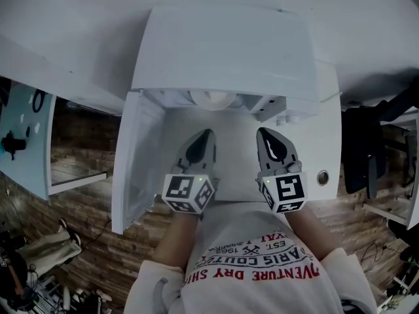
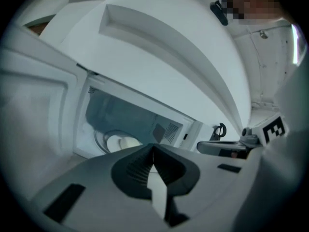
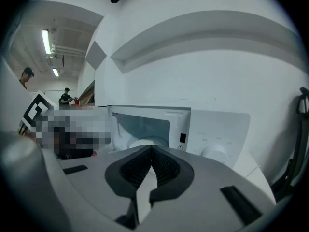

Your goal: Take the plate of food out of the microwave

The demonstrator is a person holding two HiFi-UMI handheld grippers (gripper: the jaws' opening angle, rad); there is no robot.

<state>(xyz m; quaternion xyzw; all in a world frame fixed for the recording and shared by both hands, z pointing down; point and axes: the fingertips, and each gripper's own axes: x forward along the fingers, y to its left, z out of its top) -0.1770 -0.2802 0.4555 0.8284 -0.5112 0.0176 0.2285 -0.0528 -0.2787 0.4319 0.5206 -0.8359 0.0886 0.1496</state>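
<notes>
One white box-shaped microwave (image 1: pixel 222 51) stands with its door (image 1: pixel 134 162) open. One white round plate (image 1: pixel 213 99) sits inside. Two grippers, left (image 1: pixel 205 133) and right (image 1: pixel 264 131), hover outside, jaws pressed together, holding nothing.

Three views on one open microwave (image 1: pixel 226 51).
From the head, steeply down onto the microwave's top, with the left gripper (image 1: pixel 207 135) and right gripper (image 1: pixel 262 132) just before its opening. From the left gripper, close and tilted, into the cavity from the door (image 1: pixel 134 162) side. From the right gripper, close and level, at the front and dials (image 3: pixel 215 151). Shared by both gripper views: cavity and plate (image 2: pixel 120 142).
</notes>
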